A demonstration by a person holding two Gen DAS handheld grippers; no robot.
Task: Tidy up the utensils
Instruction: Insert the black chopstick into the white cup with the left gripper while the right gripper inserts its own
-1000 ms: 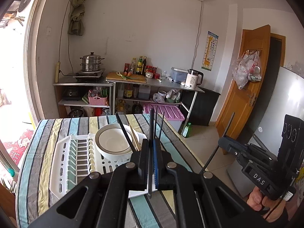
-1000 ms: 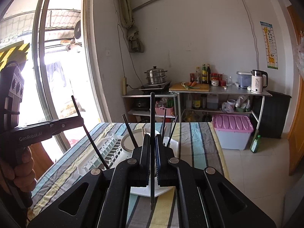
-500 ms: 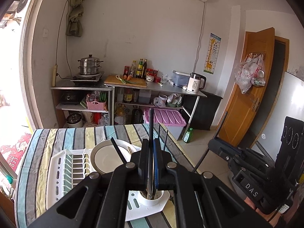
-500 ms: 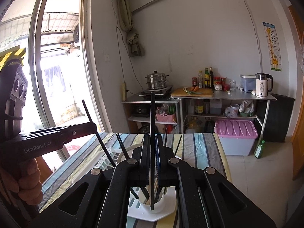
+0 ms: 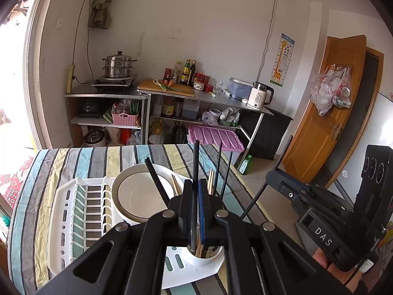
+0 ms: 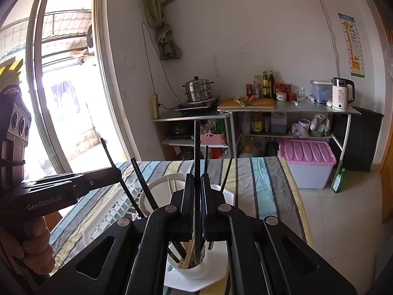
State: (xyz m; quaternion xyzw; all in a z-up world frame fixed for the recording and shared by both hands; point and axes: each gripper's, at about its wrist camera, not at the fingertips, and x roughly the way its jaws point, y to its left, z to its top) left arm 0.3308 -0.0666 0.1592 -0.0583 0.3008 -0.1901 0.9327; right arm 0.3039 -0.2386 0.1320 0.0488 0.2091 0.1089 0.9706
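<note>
Black chopstick [image 5: 195,162], thin, stiff, light and slick, is pinched upright in your left gripper [image 5: 195,223], tip over the white holder cup [image 5: 205,258]; right gripper [image 6: 197,221] likewise clamps another chopstick [image 6: 197,147]. Grip mid-shaft.

Steel steamer pot [image 5: 119,65] on stove, white kettle [image 5: 259,95], pink-lidded bin [image 6: 308,153], orange door [image 5: 326,113]

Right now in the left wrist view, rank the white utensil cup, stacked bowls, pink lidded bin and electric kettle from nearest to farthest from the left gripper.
1. White utensil cup, directly below the left gripper.
2. Stacked bowls, just left in the rack.
3. Pink lidded bin, beyond the table.
4. Electric kettle, on the far counter.
</note>
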